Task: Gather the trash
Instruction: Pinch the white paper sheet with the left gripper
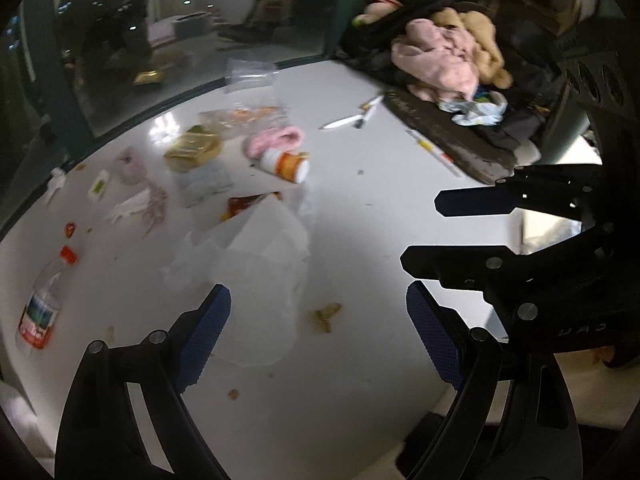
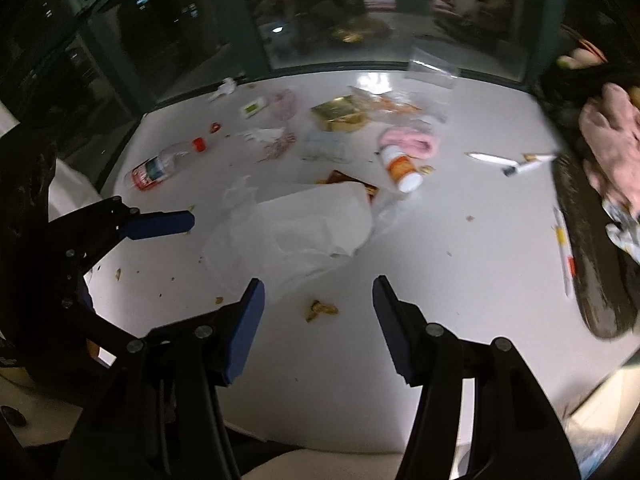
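1. left gripper (image 1: 318, 320) hovers over the white table (image 1: 360, 220), jaws apart, nothing between them.
2. right gripper (image 2: 318, 308) likewise apart, empty.
3. plastic bottle (image 2: 162, 166) lies flat near the table's left edge, red cap toward the middle.
4. crumpled tissue (image 2: 304, 228) lies mid-table.

On the surface (image 2: 460, 264) a crumpled tissue (image 2: 304, 232) lay centrally, a pill bottle (image 2: 400, 170) just behind it to the right; a water bottle (image 2: 160, 166) lay left — two pens (image 2: 512, 163) right, near a heap of clothes (image 2: 612, 140).
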